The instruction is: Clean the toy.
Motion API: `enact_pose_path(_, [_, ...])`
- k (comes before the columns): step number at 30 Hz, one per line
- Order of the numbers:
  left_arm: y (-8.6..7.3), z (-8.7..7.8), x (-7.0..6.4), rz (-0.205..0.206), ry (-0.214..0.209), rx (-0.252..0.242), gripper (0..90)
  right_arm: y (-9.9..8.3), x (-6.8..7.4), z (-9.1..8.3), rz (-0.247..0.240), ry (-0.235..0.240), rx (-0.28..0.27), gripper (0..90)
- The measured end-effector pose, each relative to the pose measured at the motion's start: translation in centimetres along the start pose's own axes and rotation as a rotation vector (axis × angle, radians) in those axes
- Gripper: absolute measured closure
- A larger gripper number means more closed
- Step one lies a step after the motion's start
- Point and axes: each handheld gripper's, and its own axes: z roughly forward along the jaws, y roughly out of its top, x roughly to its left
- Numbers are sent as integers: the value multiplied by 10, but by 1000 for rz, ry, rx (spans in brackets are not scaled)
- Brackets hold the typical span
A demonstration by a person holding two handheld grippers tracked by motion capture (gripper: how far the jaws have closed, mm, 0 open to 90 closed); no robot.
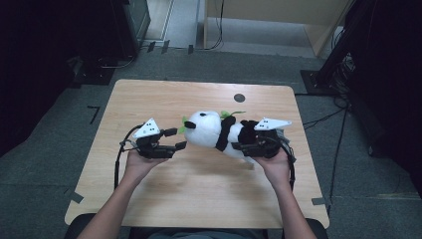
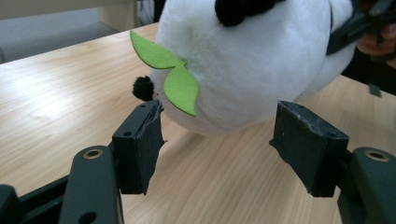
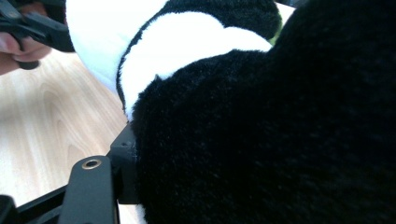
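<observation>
While the plush panda (image 1: 219, 132) lies at the middle of the frame on the wooden table (image 1: 199, 189), it looks light, soft and squashy (a judgement), best pinched at a thick limb or the round head. Its white head sits just ahead of the left gripper (image 2: 219, 135), whose jaws stand spread. The right gripper (image 1: 249, 146) is clamped into the black fur at its rear end.
</observation>
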Motion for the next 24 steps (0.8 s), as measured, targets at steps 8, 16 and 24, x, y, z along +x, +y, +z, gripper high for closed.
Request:
enact_pose_path(8, [-2, 8, -9, 87, -21, 13, 205, 5, 5, 4, 14, 107, 48, 329])
enact_pose_path(16, [-8, 12, -10, 33, -32, -45, 195, 8, 9, 10, 31, 170, 81, 330])
enact_pose_path(24, [-4, 12, -10, -69, -14, 11, 546, 5, 5, 18, 49, 130, 106, 186])
